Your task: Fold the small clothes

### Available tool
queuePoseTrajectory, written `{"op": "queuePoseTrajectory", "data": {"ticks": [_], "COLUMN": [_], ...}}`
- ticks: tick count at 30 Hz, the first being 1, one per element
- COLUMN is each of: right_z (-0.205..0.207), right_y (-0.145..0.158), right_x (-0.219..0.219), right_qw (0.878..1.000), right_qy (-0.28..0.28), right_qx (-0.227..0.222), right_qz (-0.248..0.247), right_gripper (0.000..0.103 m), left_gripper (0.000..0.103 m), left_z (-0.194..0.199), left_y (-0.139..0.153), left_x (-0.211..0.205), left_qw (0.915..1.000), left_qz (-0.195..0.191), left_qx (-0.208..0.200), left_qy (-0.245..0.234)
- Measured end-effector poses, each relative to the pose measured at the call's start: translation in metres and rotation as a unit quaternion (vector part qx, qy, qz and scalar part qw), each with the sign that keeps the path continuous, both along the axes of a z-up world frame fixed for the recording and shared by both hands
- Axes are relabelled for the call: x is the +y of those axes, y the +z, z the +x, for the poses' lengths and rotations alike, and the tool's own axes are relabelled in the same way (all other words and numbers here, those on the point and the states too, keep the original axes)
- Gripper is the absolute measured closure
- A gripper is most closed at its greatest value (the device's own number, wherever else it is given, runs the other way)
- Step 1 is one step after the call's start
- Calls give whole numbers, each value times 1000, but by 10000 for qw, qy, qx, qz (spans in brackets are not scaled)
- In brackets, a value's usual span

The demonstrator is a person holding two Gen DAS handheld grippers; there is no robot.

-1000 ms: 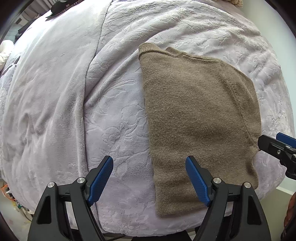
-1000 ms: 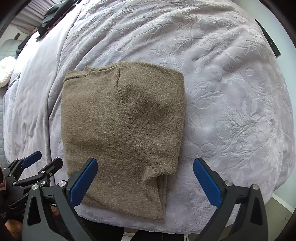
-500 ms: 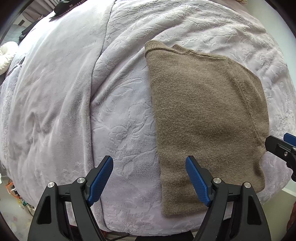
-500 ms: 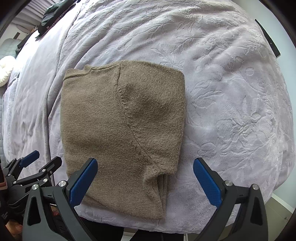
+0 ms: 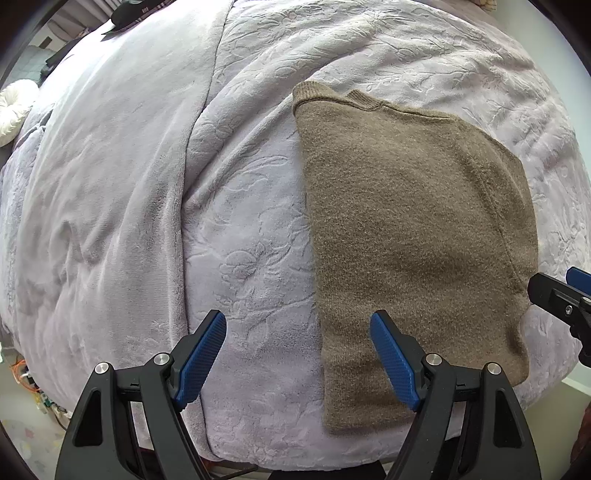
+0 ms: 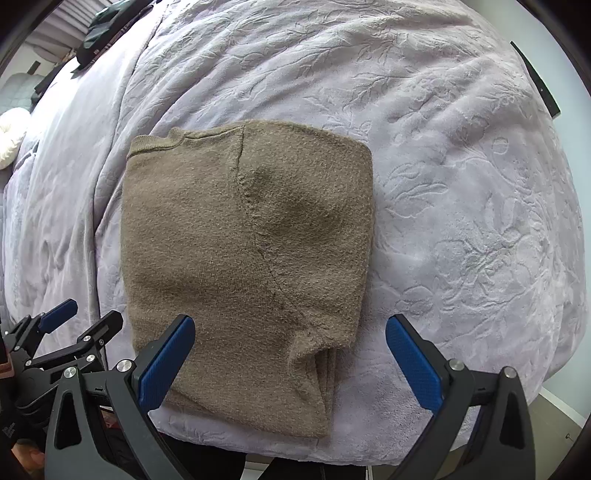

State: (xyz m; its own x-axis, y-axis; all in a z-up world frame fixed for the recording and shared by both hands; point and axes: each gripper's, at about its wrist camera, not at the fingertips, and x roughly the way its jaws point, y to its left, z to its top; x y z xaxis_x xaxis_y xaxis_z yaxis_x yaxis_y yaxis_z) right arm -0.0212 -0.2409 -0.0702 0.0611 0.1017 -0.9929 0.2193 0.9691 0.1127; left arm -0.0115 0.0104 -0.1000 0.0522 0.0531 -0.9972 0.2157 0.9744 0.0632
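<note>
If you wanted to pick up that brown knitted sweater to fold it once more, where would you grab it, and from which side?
Probably the two corners of the near edge. The brown sweater lies flat on the lilac blanket, its near end by the bed's edge, right under both open grippers. The left gripper would pinch the left corner and the right gripper the layered right corner, each coming from above, then carry it toward the ribbed collar.

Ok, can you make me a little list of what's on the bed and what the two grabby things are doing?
garment: brown knitted sweater, folded into a rough rectangle, lying flat
surface: pale lilac embossed plush blanket on a bed
left gripper: open, holding nothing, above the blanket beside the sweater's left edge
right gripper: open, holding nothing, above the sweater's near right corner
far corner: dark clothes, too small to identify
</note>
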Motion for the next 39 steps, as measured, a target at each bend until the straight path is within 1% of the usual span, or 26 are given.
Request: {"op": "queuePoseTrajectory", "data": {"ticks": [16, 30, 39], "right_z": [2, 6, 5], "right_y": [2, 7, 8], "right_x": [0, 5, 10], "right_qw": [10000, 9992, 9990], "right_qy": [20, 154, 195], "right_qx": [-17, -128, -146], "right_qz": [-42, -337, -387], "right_gripper": [0, 0, 0], "left_gripper": [22, 22, 22], "left_z": [-1, -2, -2], "left_y": [3, 3, 3], "left_x": [-3, -2, -2], "left_qw": [10000, 10000, 10000], "left_qz": [-49, -33, -37], "left_qx": [-12, -12, -10], "left_qy": [2, 18, 4]}}
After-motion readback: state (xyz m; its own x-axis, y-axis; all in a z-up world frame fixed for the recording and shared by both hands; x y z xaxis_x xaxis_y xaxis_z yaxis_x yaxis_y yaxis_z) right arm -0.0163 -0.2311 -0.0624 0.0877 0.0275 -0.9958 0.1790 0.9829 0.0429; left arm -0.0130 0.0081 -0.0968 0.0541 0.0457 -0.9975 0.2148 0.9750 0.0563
